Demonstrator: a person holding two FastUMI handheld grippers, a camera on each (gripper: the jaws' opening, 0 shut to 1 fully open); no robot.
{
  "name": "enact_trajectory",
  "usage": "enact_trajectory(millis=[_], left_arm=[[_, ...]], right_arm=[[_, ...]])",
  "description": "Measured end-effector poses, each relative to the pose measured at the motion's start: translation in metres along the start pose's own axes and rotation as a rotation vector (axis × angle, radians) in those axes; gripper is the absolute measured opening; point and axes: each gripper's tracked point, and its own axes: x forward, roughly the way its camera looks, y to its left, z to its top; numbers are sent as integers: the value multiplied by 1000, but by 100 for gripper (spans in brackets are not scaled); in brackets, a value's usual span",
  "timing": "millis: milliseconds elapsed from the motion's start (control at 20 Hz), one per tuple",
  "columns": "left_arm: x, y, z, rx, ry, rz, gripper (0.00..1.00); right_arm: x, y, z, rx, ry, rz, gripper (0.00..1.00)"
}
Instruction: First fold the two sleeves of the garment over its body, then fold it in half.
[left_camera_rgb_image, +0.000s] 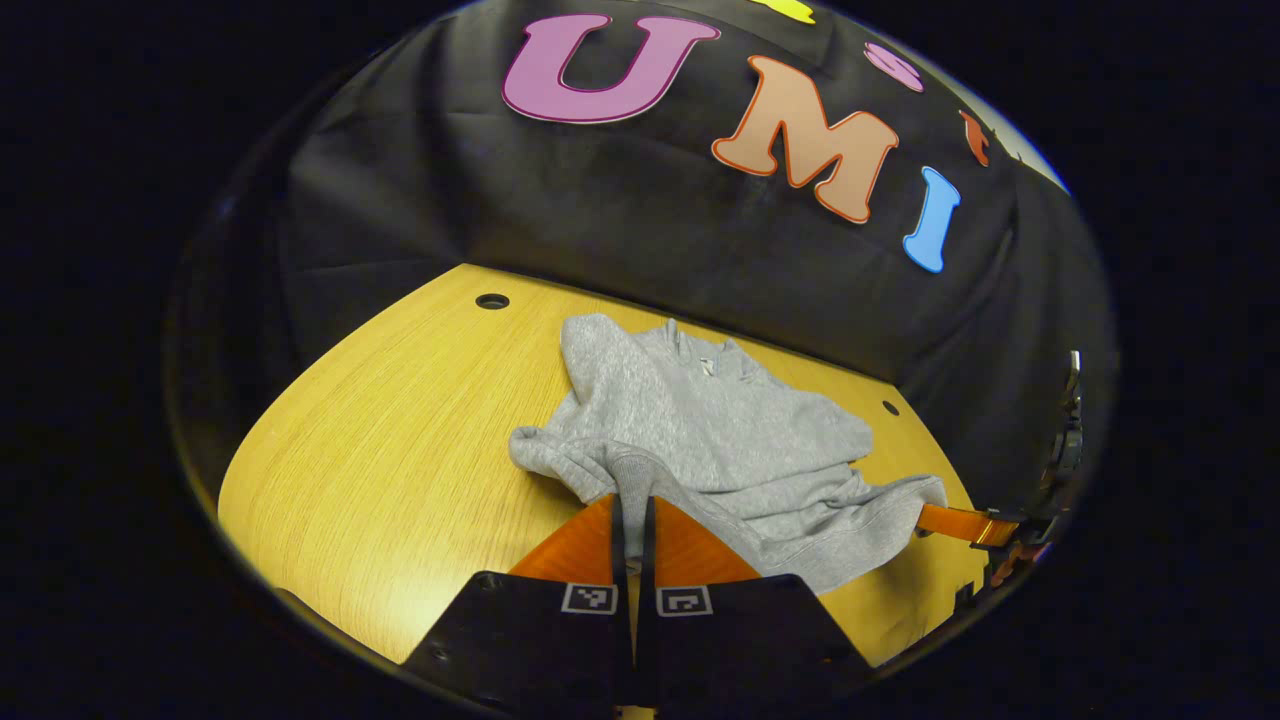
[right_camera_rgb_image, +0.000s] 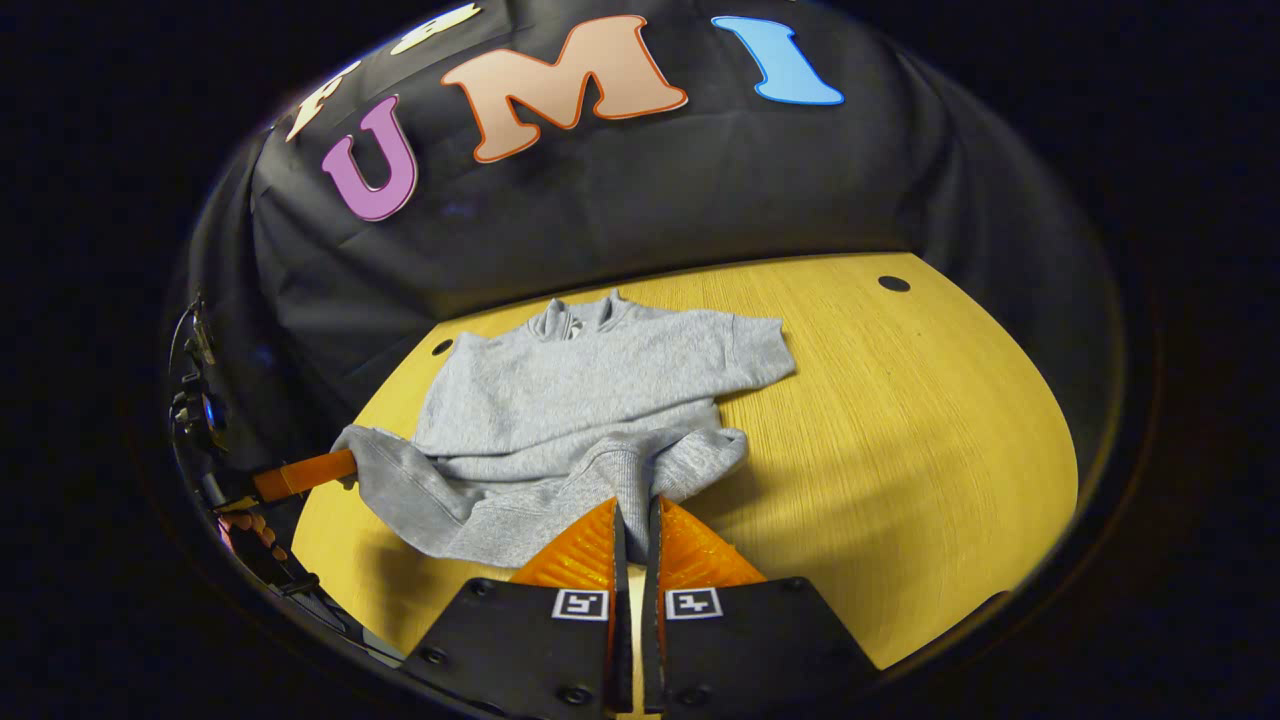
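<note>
A grey sweatshirt (left_camera_rgb_image: 700, 420) lies on the yellow wooden table (left_camera_rgb_image: 400, 460), collar toward the black wall, with its lower hem lifted off the table. My left gripper (left_camera_rgb_image: 632, 500) is shut on a pinch of the hem at one lower corner. In the right gripper view the same sweatshirt (right_camera_rgb_image: 590, 390) shows its collar at the top, and my right gripper (right_camera_rgb_image: 636, 505) is shut on the hem at the other lower corner. The right gripper (left_camera_rgb_image: 960, 525) also appears at the far right of the left gripper view, the left gripper (right_camera_rgb_image: 305, 475) at the left of the right gripper view.
The table has small round holes (left_camera_rgb_image: 492, 301) near its far edge (right_camera_rgb_image: 893, 284). The black cloth wall (left_camera_rgb_image: 650, 230) rises right behind the garment. Bare tabletop stretches to the left in the left gripper view and to the right (right_camera_rgb_image: 900, 430) in the right gripper view.
</note>
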Motion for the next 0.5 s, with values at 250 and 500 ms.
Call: enact_trajectory(millis=[250,500], left_arm=[[40,-5,31,-34,-27,15,0],[81,-3,51,-51,-33,47,0]], right_arm=[[38,-1,38,-9,-17,14,6],[77,3,70,-10,-16,28,6]])
